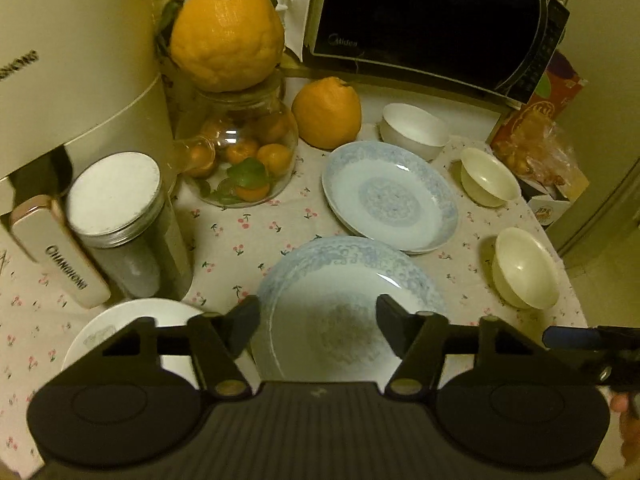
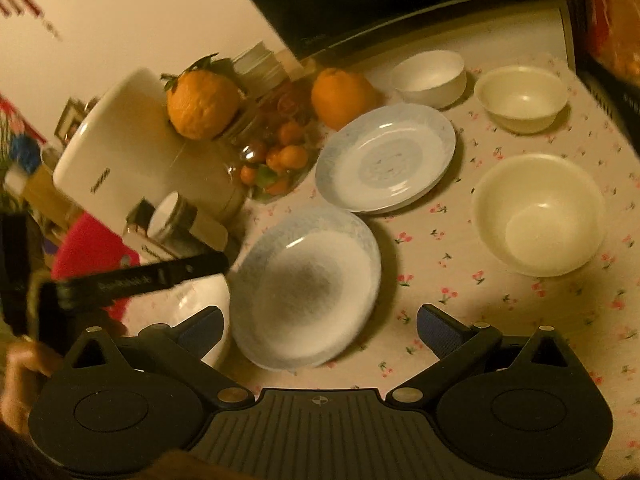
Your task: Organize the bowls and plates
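Note:
A near blue-patterned plate (image 1: 348, 280) (image 2: 308, 288) lies on the cherry-print cloth, and a far blue-patterned plate (image 1: 390, 196) (image 2: 386, 158) lies behind it. A white bowl (image 1: 414, 130) (image 2: 430, 76) stands at the back. Two cream bowls (image 1: 488, 178) (image 1: 524, 268) stand at the right; they also show in the right wrist view (image 2: 522, 98) (image 2: 538, 214). Another white bowl (image 1: 132, 324) (image 2: 204, 304) sits at the near left. My left gripper (image 1: 318, 320) is open and empty above the near plate. My right gripper (image 2: 320, 328) is open and empty above that plate's near edge.
A cream appliance (image 1: 68, 60), a metal-lidded jar (image 1: 120, 216), a glass jar of small oranges (image 1: 244, 160) with a big citrus (image 1: 226, 36) on top, a second citrus (image 1: 326, 114), a microwave (image 1: 432, 24) and snack packets (image 1: 540, 148) ring the cloth.

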`<state>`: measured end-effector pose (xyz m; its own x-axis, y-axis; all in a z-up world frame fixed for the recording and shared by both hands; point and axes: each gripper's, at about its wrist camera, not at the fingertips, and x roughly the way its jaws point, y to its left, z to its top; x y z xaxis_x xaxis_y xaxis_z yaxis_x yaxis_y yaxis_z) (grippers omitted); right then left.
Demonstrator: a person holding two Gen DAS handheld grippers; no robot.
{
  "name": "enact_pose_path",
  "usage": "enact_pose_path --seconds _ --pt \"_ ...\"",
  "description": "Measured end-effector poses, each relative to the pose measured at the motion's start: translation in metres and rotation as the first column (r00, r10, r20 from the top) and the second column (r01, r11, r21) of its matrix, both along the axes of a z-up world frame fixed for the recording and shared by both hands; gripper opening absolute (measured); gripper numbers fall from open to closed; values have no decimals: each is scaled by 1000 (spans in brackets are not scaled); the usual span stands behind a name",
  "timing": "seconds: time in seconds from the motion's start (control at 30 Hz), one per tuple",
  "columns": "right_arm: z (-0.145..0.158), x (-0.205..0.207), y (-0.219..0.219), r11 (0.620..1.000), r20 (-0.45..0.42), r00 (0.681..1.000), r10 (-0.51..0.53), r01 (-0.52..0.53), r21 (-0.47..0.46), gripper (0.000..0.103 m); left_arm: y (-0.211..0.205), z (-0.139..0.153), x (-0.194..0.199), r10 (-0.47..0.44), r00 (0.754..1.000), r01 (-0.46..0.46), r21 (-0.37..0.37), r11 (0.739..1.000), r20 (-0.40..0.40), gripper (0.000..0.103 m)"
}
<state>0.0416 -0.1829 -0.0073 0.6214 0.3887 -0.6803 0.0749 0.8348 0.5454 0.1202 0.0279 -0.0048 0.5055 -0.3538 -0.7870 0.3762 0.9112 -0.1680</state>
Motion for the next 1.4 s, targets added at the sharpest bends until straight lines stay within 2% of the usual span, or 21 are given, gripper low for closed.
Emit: enact_pose_path --seconds 0.13,0.37,0.47,0.53,0.63,0.77,0.9,1.13,1.4 --pt "-18 14 -9 995 -64 996 -66 71 70 97 0 -8 10 -18 1000 17 40 999 22 52" --pt "-38 32 -4 993 -129 986 -104 110 37 88 -7 -29 24 -24 1000 26 124 992 -17 40" --pt "-44 36 1 993 -156 981 -114 117 8 79 -6 -34 29 0 999 4 126 992 -33 35" --pt "-48 40 5 994 -174 980 -102 105 10 64 -7 -36 32 10 999 -5 128 992 -36 31" --pt "-52 43 9 995 -183 979 -89 94 15 51 -10 -38 33 15 999 -11 132 991 -30 31" --pt "-57 45 9 993 -191 976 -104 112 33 39 -14 -41 32 10 1000 -8 165 986 -7 30" --pt "-63 47 2 987 -205 970 -134 148 59 28 -12 -45 34 38 999 -37 178 983 -3 18" --pt "-71 48 -3 983 -213 966 -149 168 76 17 -8 -53 37 56 998 -50 181 982 -31 13" --pt "-70 46 -4 988 -201 970 -137 149 47 14 -8 -53 34 50 998 -43 190 981 -32 9"
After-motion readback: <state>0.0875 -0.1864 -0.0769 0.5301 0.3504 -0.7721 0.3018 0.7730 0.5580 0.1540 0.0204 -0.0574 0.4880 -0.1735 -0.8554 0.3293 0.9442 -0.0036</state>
